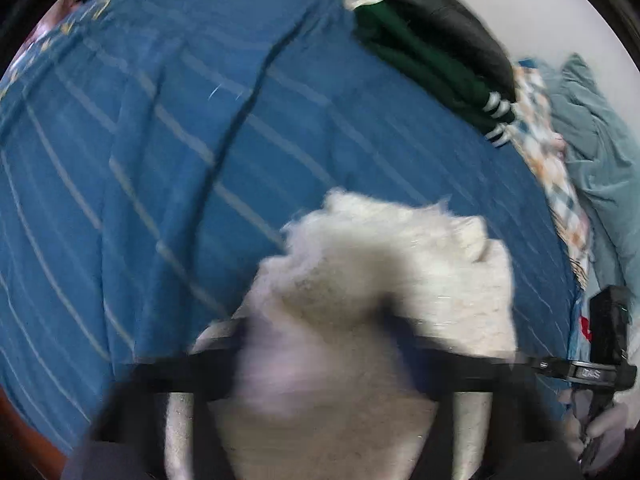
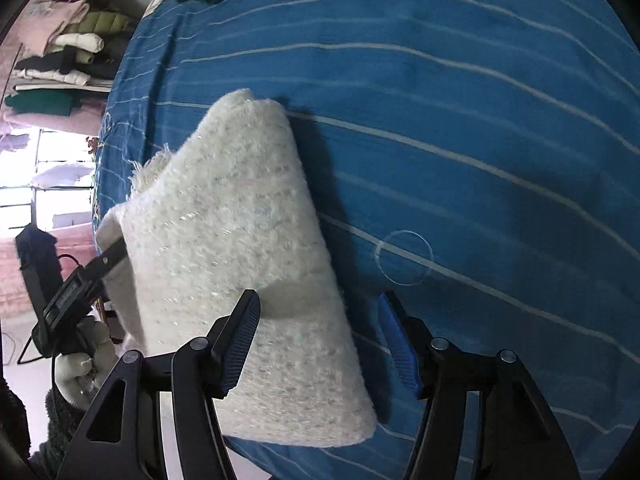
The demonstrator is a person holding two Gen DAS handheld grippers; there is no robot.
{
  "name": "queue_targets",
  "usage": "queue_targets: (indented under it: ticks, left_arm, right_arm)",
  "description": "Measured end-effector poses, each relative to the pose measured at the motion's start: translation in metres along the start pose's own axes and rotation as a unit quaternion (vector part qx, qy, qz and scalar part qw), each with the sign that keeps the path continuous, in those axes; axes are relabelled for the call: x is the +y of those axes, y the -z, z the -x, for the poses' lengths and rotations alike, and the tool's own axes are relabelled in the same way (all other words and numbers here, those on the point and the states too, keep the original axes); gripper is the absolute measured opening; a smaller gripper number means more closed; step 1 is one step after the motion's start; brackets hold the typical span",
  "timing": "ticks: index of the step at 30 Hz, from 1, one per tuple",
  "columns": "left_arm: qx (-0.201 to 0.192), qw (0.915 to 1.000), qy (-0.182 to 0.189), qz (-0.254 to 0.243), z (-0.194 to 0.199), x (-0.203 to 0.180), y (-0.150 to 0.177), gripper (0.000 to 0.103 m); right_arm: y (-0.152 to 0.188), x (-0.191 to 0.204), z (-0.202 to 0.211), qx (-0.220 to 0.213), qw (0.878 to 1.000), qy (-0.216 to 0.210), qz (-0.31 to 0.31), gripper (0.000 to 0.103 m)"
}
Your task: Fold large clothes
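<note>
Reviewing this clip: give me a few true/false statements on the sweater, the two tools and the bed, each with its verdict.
1. The white sweater lies folded on a blue striped sheet. True.
2. The right tool is clamped shut on the sweater. False: its jaws stand open, one pad over the sweater, the other over the sheet.
3. The left tool reaches the sweater's edge from the far side. True, though whether it grips the edge cannot be told.
4. The clothes pile at the bed's edge is all white. False: it is dark green and black.
5. A thread loop lies on the sheet beside the sweater. True.
</note>
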State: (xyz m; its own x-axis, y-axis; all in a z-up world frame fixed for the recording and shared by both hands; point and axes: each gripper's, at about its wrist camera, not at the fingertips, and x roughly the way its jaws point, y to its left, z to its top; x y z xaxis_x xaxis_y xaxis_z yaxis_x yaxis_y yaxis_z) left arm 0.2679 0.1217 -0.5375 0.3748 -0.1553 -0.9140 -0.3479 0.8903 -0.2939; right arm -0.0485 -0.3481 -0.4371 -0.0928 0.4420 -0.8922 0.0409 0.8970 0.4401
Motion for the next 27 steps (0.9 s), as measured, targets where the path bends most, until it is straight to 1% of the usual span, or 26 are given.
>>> queue_targets:
  ticks: [2,3,4,6,8,9,10,11,12,13,14,15,16,17,18,19,20,22,24,25,26,27]
  left_arm:
    - [-0.023,0.9997,-0.005,0.001,0.014,0.001,-0.005,0.014]
    - [-0.033,0.9994,-0.008,0.01,0.019,0.006,-0.007,0.014]
    - [-0.031,0.9991,-0.001,0.027,0.019,0.016,-0.008,0.014]
    - [-0.014,0.9986,-0.002,0.052,0.004,0.039,-0.006,0.014]
    - [0.017,0.9974,0.007,0.07,-0.02,0.055,0.001,0.017]
    - [0.019,0.9969,0.01,0.076,-0.022,0.057,0.003,0.017]
    - [0.017,0.9967,0.018,0.077,-0.019,0.056,0.003,0.019]
    - [0.013,0.9967,0.018,0.078,-0.013,0.054,0.001,0.022]
    - [0.013,0.9965,0.019,0.081,-0.006,0.051,0.001,0.023]
    - [0.013,0.9958,0.028,0.086,0.001,0.051,0.001,0.023]
    - [0.005,0.9943,0.04,0.099,0.012,0.051,0.003,0.024]
    - [-0.005,0.9933,0.041,0.108,0.018,0.051,0.005,0.028]
    - [-0.015,0.9924,0.039,0.116,0.028,0.051,0.008,0.031]
    - [-0.025,0.9915,0.031,0.124,0.039,0.052,0.012,0.039]
    - [-0.031,0.9909,0.021,0.129,0.048,0.054,0.017,0.045]
    - [-0.04,0.99,0.012,0.134,0.058,0.054,0.023,0.055]
    - [-0.047,0.9891,0.007,0.139,0.067,0.057,0.03,0.069]
    - [-0.053,0.9866,-0.017,0.153,0.083,0.063,0.046,0.083]
    - [-0.052,0.9816,-0.042,0.179,0.096,0.074,0.067,0.083]
    - [-0.049,0.9782,-0.051,0.195,0.101,0.077,0.079,0.083]
    - [-0.049,0.9747,-0.057,0.21,0.105,0.079,0.092,0.083]
    - [-0.048,0.9719,-0.064,0.221,0.108,0.081,0.104,0.083]
  right_arm:
    - [0.001,-0.006,-0.001,0.0,1.0,0.003,-0.003,0.063]
    - [0.0,-0.008,0.0,0.001,1.0,0.004,-0.003,0.063]
    - [0.0,-0.01,0.0,0.001,1.0,0.006,-0.003,0.063]
    - [-0.002,-0.012,0.002,0.002,1.0,0.006,0.001,0.063]
    - [-0.006,-0.013,0.005,0.002,1.0,-0.008,0.003,0.064]
    - [-0.008,-0.013,0.004,0.003,1.0,-0.029,0.005,0.064]
    - [-0.01,-0.013,0.004,0.006,0.999,-0.046,0.008,0.073]
    - [-0.013,-0.012,0.001,0.012,0.997,-0.078,0.015,0.083]
    - [-0.016,-0.012,-0.003,0.019,0.994,-0.109,0.022,0.085]
    - [-0.02,-0.013,-0.014,0.037,0.986,-0.158,0.03,0.086]
    - [-0.023,-0.013,-0.024,0.056,0.981,-0.181,0.035,0.086]
    - [-0.027,-0.012,-0.037,0.08,0.977,-0.195,0.041,0.086]
    - [-0.029,-0.012,-0.052,0.105,0.969,-0.217,0.05,0.086]
    - [-0.033,-0.011,-0.069,0.128,0.96,-0.245,0.053,0.086]
    - [-0.036,-0.01,-0.08,0.14,0.953,-0.265,0.053,0.086]
    - [-0.037,-0.005,-0.09,0.149,0.945,-0.286,0.057,0.088]
    - [-0.039,0.004,-0.098,0.154,0.94,-0.295,0.07,0.088]
    - [-0.04,0.023,-0.109,0.156,0.939,-0.291,0.096,0.087]
    - [-0.042,0.037,-0.115,0.144,0.944,-0.28,0.101,0.081]
    - [-0.042,0.04,-0.114,0.13,0.947,-0.278,0.092,0.073]
    - [-0.041,0.039,-0.111,0.116,0.952,-0.274,0.074,0.067]
    - [-0.037,0.036,-0.107,0.106,0.954,-0.275,0.046,0.064]
